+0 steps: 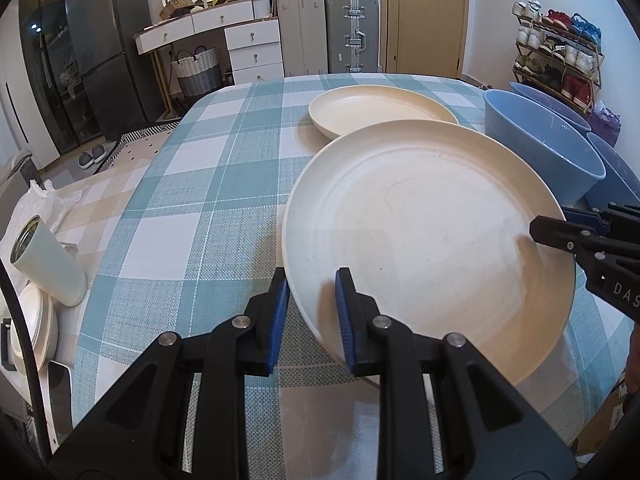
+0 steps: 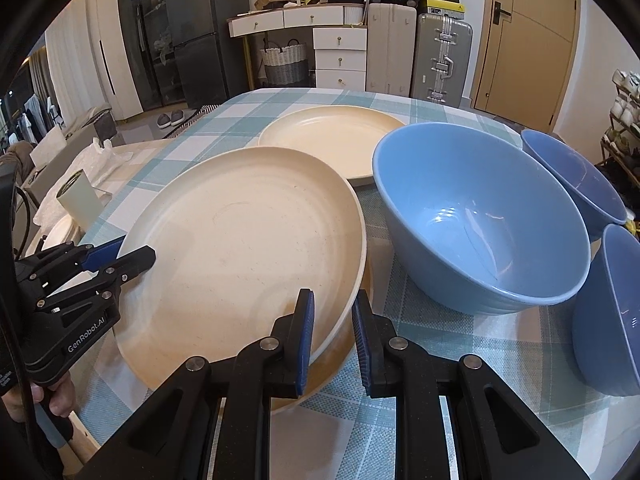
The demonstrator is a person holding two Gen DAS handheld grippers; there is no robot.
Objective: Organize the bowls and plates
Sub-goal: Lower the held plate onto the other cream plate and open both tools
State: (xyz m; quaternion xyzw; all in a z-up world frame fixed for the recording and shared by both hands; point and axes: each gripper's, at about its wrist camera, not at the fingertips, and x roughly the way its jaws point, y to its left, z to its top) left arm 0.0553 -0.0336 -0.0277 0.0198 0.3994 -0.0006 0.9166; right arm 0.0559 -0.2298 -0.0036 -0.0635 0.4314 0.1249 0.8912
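The near cream plate (image 2: 248, 248) was held tilted above the near edge of the surface (image 1: 192, 208), its left rim raised and its right rim low. In the right wrist view a second cream rim showed just beneath it, so it probably hovered over another plate (image 2: 344, 344) of the same kind, though how many lay there could not be told. The left tool (image 1: 312, 316) was clamped on the plate's left rim, and the right tool (image 2: 332, 332) pinched the opposite rim, one pad inside and one outside.

Behind it, toward the far edge, a deeper cream plate (image 1: 380, 108) lay flat and alone. On the right side stood a large blue bowl (image 2: 480, 216), with two smaller blue bowls (image 2: 576, 176) near the right edge, all separate and none nested.

By my reading, the sorting was at an early stage: one plate was being stacked, the far plate and all three bowls remained to be gathered.

Both tools pointed steeply downward toward the surface from the near side, facing each other across the plate. A hand (image 2: 52, 396) gripped the left tool's handle.
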